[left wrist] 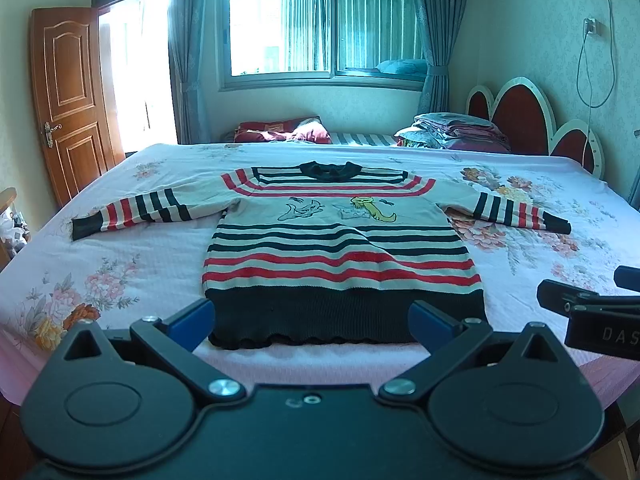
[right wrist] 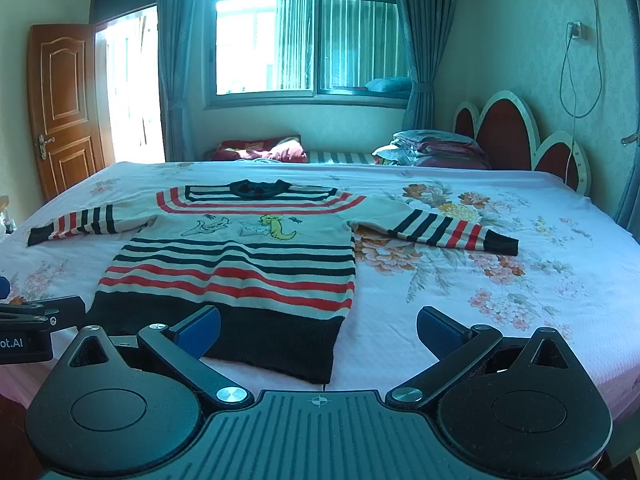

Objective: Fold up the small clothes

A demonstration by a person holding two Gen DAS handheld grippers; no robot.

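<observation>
Ribbed striped knit sweater (left wrist: pixel 340 252), flat.

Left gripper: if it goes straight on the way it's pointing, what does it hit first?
Most likely the sweater's black hem. The left gripper, jaws wide open with nothing between them, points slightly downward at that hem, which lies flat on the bed. Depth is hard to judge; it could meet the bedsheet just short of it.

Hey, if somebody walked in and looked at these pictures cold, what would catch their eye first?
First the striped sweater, spread flat in the middle of the floral bed sheet with both sleeves out and cartoon figures on the chest. Next the two grippers at the near edge: the left gripper open over the dark hem, the right gripper open at the hem's right corner. Behind, a bright window with teal curtains.
</observation>
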